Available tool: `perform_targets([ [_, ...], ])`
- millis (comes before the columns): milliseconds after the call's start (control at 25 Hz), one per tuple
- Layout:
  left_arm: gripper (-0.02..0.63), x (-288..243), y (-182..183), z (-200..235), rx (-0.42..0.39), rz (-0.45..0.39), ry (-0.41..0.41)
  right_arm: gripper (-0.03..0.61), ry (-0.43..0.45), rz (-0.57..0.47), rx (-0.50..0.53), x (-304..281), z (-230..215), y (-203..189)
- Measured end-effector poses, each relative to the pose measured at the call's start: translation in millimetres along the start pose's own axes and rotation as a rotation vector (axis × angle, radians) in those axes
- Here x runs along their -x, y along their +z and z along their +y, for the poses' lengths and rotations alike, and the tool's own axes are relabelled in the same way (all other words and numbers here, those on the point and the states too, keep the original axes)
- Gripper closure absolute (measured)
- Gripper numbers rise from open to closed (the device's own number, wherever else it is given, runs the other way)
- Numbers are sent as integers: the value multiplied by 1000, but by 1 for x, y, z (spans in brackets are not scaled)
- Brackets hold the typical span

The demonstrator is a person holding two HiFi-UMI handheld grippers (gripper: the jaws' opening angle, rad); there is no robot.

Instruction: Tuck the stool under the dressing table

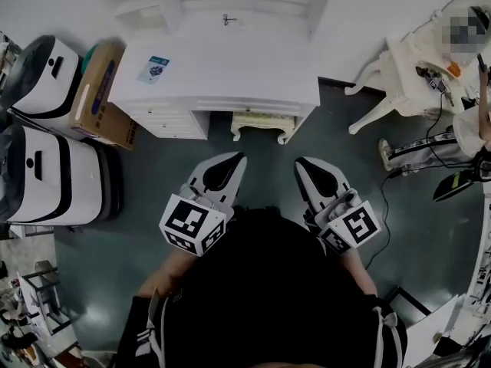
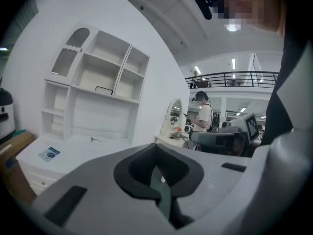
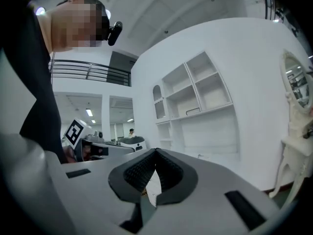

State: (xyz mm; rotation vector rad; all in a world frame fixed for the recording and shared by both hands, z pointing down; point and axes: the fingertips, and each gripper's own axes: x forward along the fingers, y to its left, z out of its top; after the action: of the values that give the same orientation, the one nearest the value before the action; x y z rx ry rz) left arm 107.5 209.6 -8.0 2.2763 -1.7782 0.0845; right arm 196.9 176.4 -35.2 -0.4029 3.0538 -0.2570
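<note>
The white dressing table (image 1: 230, 60) stands at the top of the head view, with a shelf unit behind it (image 2: 98, 92). The cream stool (image 1: 263, 123) sits under its front edge; only the seat's near rim and two legs show. Both grippers are held up in front of my chest, apart from the stool and pointing toward the table. In the head view my left gripper (image 1: 238, 158) is shut with nothing in it, and its pads meet in its own view (image 2: 156, 153). My right gripper (image 1: 301, 162) is likewise shut and empty (image 3: 155, 153).
Two white machines (image 1: 42, 71) (image 1: 46, 175) and a cardboard box (image 1: 100, 94) stand left of the table. At the right are a white chair (image 1: 387, 79), a seated person (image 1: 468, 106) and a cable on the dark floor (image 1: 383, 205). A mirrored vanity (image 3: 296, 106) stands right of the shelves.
</note>
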Motion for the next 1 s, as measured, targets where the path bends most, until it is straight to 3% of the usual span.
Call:
perform_targets([
  [240, 611, -16, 7, -15, 13, -13, 28, 560, 14, 60, 11, 19, -9, -10],
  [520, 611, -24, 8, -17, 16, -15, 27, 560, -23, 31, -12, 34, -30, -11],
  [1000, 611, -27, 7, -14, 30, -15, 13, 560, -18, 39, -4, 30, -28, -10],
])
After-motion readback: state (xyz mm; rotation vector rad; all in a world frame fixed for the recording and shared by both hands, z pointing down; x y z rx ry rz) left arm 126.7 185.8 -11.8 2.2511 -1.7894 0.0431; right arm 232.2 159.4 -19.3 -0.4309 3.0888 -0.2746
